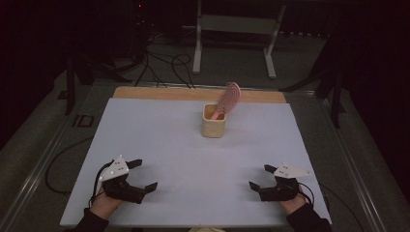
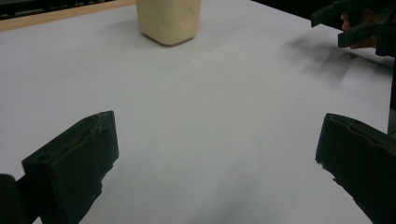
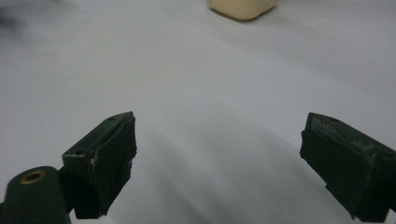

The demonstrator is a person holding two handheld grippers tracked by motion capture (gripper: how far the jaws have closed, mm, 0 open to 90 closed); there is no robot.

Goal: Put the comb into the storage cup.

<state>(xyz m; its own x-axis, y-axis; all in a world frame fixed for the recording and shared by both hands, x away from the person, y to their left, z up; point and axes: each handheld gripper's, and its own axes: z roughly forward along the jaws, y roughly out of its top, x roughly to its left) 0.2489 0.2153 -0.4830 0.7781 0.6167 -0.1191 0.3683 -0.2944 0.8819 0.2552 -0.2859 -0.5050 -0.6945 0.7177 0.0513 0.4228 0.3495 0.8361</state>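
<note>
Both grippers rest wide open at the near edge of the counter, the brush cup well apart from them.

In the high view, the pink oval plastic hairbrush (image 1: 228,98) stands handle-down in the cream squarish cup (image 1: 213,120) at upper centre of the frame, leaning right against the rim, likely so its head stays easy to grasp. The left gripper (image 1: 142,175) sits at lower left and the right gripper (image 1: 262,177) at lower right on the white counter (image 1: 193,159), forearms entering from the bottom edge, both angled inward toward the cup. Each has its jaws spread wide, holding nothing.
</note>
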